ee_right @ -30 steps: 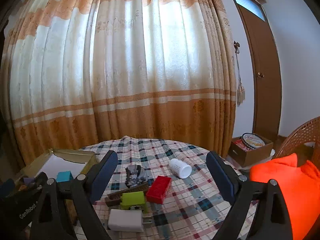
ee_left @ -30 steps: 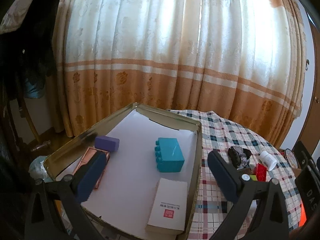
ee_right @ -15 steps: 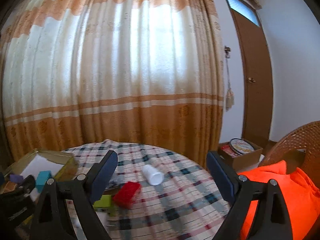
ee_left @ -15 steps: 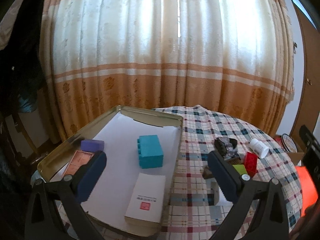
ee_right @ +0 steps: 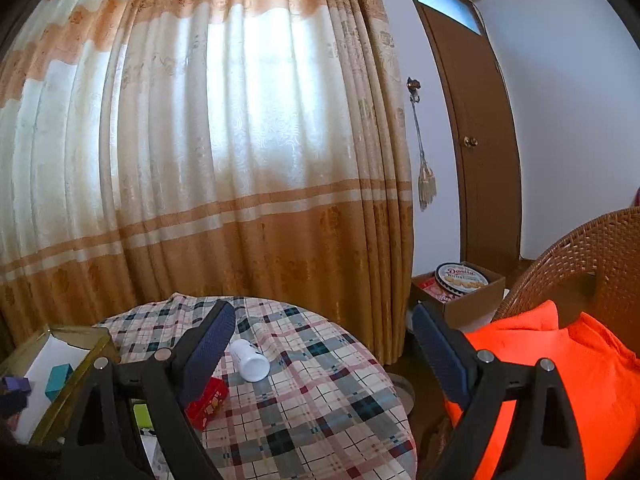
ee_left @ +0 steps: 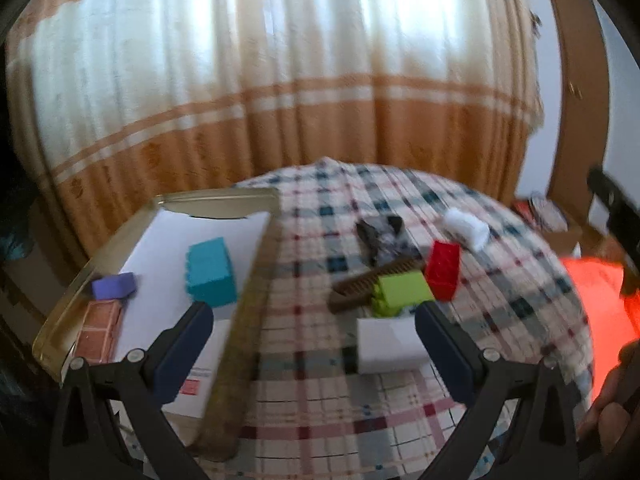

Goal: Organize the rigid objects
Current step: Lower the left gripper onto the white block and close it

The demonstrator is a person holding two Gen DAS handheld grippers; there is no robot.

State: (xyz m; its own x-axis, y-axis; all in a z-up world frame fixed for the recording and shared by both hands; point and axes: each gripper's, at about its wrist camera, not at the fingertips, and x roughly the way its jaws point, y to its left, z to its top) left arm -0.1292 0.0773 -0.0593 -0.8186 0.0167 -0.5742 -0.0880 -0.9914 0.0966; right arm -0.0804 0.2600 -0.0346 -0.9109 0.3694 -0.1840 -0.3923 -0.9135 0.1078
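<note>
A gold tin tray (ee_left: 224, 200) lined with white paper holds a teal block (ee_left: 210, 272), a purple block (ee_left: 113, 285), a reddish flat block (ee_left: 98, 330) and a white box (ee_left: 200, 376). Loose on the checked cloth lie a green block (ee_left: 402, 294), a red block (ee_left: 442, 270), a wooden comb (ee_left: 372, 280), a white box (ee_left: 390, 346), a white bottle (ee_left: 466, 228) and a dark grey lump (ee_left: 380, 236). My left gripper (ee_left: 311, 316) is open and empty above the tray's right rim. My right gripper (ee_right: 322, 314) is open and empty, past the white bottle (ee_right: 250, 360) and red block (ee_right: 208, 398).
The round table's edge (ee_right: 384, 360) curves close on the right. Beyond it stand a wicker chair (ee_right: 580, 256) with an orange cushion (ee_right: 560, 360) and a cardboard box with a cookie tin (ee_right: 460, 280). Curtains (ee_right: 240, 160) hang behind; a person's hand (ee_left: 612, 420) shows at lower right.
The left wrist view has swung right from the tray's middle to its right rim and the loose objects. The right wrist view has also swung right, toward the table's edge and chair.
</note>
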